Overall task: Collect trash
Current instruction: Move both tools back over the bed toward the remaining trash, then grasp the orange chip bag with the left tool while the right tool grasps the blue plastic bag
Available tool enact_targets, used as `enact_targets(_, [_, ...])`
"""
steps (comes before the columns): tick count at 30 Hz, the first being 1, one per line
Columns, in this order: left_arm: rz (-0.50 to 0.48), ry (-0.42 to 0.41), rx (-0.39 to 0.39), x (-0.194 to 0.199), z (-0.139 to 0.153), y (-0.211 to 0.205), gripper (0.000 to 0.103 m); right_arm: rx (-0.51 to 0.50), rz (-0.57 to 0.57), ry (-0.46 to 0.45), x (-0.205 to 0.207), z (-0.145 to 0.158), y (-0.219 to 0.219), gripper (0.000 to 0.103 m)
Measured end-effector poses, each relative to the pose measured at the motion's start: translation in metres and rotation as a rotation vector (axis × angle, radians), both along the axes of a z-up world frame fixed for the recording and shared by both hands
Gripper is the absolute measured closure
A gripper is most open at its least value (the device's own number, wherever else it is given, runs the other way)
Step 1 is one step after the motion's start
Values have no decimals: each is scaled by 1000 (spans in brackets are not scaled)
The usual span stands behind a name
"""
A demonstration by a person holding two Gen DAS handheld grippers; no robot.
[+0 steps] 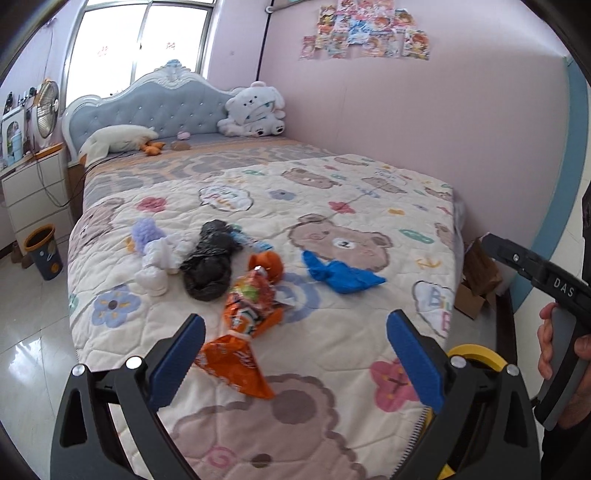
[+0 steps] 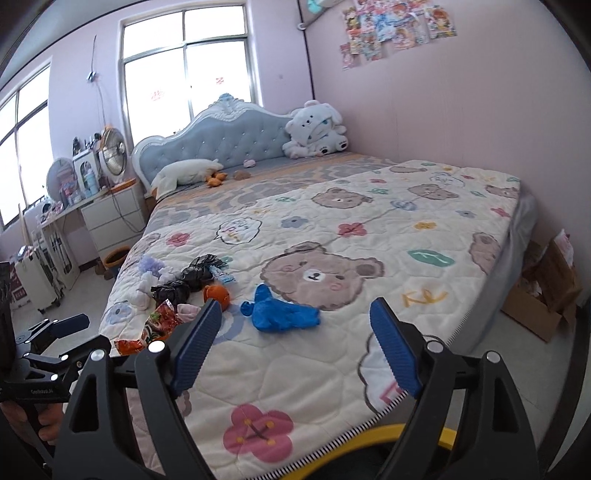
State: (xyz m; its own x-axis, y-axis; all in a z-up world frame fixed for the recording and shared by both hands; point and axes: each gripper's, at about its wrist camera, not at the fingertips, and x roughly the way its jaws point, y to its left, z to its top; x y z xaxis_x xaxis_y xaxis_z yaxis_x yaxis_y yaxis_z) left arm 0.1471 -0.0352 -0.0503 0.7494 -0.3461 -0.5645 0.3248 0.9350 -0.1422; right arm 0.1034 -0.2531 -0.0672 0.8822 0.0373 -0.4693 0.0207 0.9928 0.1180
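A pink-walled bedroom fills both views, with bright windows (image 2: 184, 74) in the upper left and a cluster of posters (image 1: 365, 33) high on the wall at upper right. A bed (image 1: 406, 192) takes most of each frame, covered by a cream quilt (image 2: 424, 229) printed with bears and flowers; its blue tufted headboard (image 1: 155, 110) stands below the window, and a white plush toy (image 1: 255, 110) leans against it. A white nightstand (image 1: 33, 192) sits at the left edge, a small bin (image 1: 42, 251) on the floor below it. A cardboard box (image 2: 546, 295) lies on the floor at the right.

The trash lies in a loose group on the quilt, centre-left in both views: a black bag (image 1: 210, 262), white and lilac wads (image 1: 155, 254), an orange snack wrapper (image 1: 243, 332), a small orange ball (image 1: 267, 264) and a blue glove (image 1: 340, 275) apart to the right.

The left gripper (image 1: 295, 354) stands wide open at the bottom of its view, nothing between its blue pads; the wrapper lies just above and between its fingers. The right gripper (image 2: 295, 343) is also spread wide and empty, the glove lying just above the gap, nearer its left finger. A yellow rim (image 2: 369, 443) shows below it.
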Motion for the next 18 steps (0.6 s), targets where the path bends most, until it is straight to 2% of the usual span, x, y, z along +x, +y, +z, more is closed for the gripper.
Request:
enact_targets(9, [44, 70, 11, 31, -27, 20, 8, -86, 47, 39, 61, -28, 31, 24])
enact_targets(18, [67, 132, -6, 54, -52, 33, 8, -130, 94, 142, 125, -76, 51, 24])
